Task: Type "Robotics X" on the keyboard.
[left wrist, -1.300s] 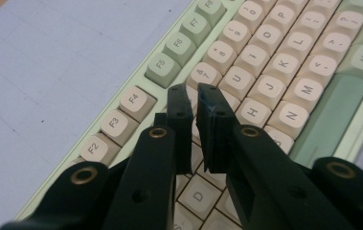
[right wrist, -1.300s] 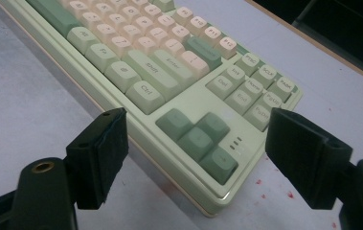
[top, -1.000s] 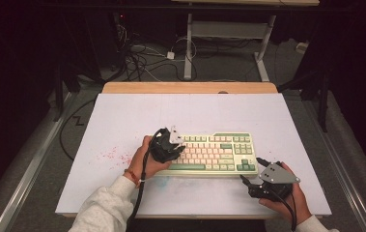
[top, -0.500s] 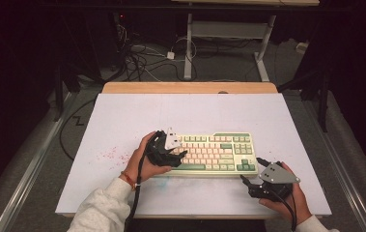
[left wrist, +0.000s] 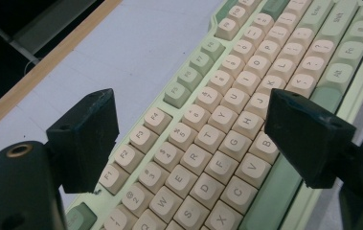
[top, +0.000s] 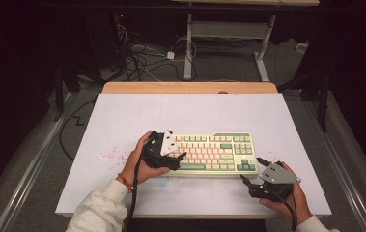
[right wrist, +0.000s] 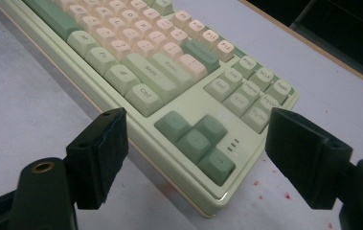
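Hovering over the mechanical keyboard [top: 217, 153], the left gripper [top: 178, 157] has just spread its jaws, nothing between them. The right gripper [top: 249, 181] waits with jaws apart too (near the arrow keys). Rigid, fairly heavy; grip the case edges, since keycaps may pop off.

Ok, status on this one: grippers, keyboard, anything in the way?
Left gripper jaws just opened, nothing between them, over the keyboard. Right gripper open near its right corner. Nothing in the way.

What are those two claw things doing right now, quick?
Left gripper: open, jaws just opened wide over the pale green and cream plastic keyboard, holding nothing.
Right gripper: open, holding nothing, near the keyboard's right corner.
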Action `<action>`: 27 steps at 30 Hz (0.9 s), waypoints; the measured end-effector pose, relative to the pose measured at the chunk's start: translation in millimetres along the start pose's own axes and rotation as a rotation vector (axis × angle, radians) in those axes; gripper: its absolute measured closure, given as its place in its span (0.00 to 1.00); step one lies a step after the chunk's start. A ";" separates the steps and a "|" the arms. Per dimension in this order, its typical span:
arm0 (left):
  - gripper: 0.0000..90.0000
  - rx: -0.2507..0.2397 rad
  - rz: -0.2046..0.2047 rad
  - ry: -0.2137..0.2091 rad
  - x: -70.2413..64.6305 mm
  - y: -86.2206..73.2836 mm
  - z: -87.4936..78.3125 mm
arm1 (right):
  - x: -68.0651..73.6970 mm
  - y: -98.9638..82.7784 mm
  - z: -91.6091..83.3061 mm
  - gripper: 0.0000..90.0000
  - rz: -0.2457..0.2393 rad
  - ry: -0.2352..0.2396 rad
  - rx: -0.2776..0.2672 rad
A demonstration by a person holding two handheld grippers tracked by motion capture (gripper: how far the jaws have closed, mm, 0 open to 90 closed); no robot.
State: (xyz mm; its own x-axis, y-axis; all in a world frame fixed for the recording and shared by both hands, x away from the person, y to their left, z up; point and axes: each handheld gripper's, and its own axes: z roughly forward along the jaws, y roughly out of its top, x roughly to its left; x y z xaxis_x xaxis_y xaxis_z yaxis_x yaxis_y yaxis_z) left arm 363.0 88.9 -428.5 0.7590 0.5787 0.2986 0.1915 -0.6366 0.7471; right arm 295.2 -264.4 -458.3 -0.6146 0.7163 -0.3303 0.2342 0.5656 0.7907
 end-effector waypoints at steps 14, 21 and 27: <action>0.20 -0.007 0.054 0.046 -2.7 -16.4 -16.1 | 0.6 0.0 0.0 0.26 0.003 -0.001 0.002; 0.20 -0.016 0.060 0.069 -3.9 -26.3 -24.4 | 0.9 0.3 0.5 0.26 0.000 0.001 0.002; 0.20 -0.014 0.055 0.093 -3.5 -34.5 -30.9 | 1.7 0.2 1.7 0.26 -0.002 0.003 0.006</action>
State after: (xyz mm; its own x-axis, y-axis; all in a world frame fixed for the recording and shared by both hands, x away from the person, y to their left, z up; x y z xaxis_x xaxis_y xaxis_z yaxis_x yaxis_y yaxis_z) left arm 334.5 124.6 -437.0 0.7067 0.5882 0.3932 0.1414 -0.6620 0.7361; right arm 295.4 -262.4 -459.6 -0.6176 0.7138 -0.3302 0.2372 0.5694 0.7871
